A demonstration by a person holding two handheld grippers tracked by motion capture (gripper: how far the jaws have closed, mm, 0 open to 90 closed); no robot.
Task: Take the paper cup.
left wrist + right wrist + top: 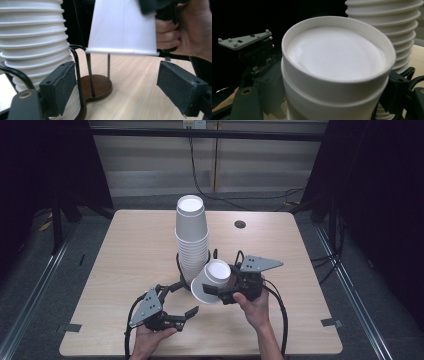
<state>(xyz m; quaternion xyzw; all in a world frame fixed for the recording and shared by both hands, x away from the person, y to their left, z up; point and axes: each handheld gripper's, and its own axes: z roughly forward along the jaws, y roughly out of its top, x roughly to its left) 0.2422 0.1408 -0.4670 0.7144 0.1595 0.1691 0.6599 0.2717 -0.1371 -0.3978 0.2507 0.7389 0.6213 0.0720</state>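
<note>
A tall stack of upside-down white paper cups (191, 235) stands on a wire holder with a brown base (96, 87) at the table's middle. Just right of the stack's foot, my right gripper (220, 287) is shut on a single white paper cup (212, 281), bottom up and tilted. In the right gripper view the cup (337, 65) sits between both jaws, and a second ridge below its bottom suggests another cup nested inside. My left gripper (178, 302) is low at the front left, open, with nothing between its pads (60, 87). From there the held cup (122, 27) hangs above the wood.
The light wooden table (125, 250) has a small round hole (240, 224) at the back right. Black cables loop round the holder. Dark floor and rails lie on both sides. The stack (397, 32) is close beside the held cup.
</note>
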